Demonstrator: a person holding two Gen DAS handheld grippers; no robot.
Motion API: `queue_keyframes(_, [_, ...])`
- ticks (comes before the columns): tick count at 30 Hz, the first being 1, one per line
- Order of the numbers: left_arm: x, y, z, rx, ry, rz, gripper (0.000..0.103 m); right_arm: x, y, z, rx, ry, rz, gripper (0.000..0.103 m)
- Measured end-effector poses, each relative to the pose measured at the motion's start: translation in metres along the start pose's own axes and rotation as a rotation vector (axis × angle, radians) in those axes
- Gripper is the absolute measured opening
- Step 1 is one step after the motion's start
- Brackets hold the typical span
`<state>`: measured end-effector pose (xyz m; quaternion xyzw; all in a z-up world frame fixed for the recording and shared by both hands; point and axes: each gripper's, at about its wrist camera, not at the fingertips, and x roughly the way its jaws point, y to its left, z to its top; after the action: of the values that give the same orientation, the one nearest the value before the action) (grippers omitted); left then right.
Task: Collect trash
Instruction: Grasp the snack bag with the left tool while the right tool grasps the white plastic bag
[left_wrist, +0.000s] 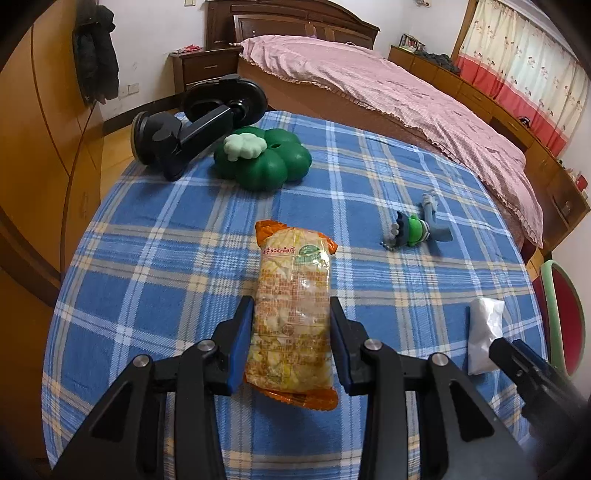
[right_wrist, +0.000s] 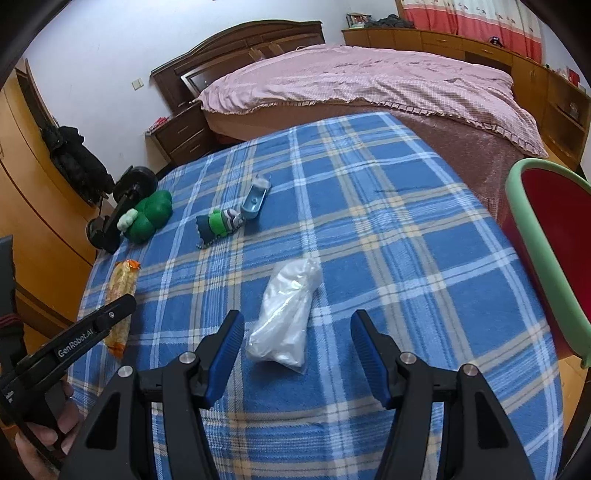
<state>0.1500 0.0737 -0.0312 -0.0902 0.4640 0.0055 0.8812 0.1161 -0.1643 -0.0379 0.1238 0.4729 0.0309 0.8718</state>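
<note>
The left gripper (left_wrist: 291, 343) clamps the snack packet (left_wrist: 291, 314) mid-length; light, crinkly, crushable; the right gripper (right_wrist: 297, 354) stands wide around the white plastic bag (right_wrist: 284, 317), soft, slippery; bin (right_wrist: 546, 258) at three o'clock.

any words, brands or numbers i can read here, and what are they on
"GenRobot.AI": white lettering along the side of the left hand-held gripper, right wrist view.
Orange snack packet: red characters and fine print, too blurred to read.
White plastic bag: no print visible.
Nothing else legible.
</note>
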Motion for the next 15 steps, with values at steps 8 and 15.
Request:
queue_keyframes(8, [-0.003, 0.004, -0.001, -0.019, -0.010, -0.004, 0.039, 0.013, 0.002, -0.005, -0.011, 0.032, 0.015, 0.038])
queue_keyframes(15, [-0.009, -0.003, -0.001, -0.013, -0.013, -0.018, 0.039, 0.010, -0.006, -0.006, 0.004, 0.024, 0.045, 0.034])
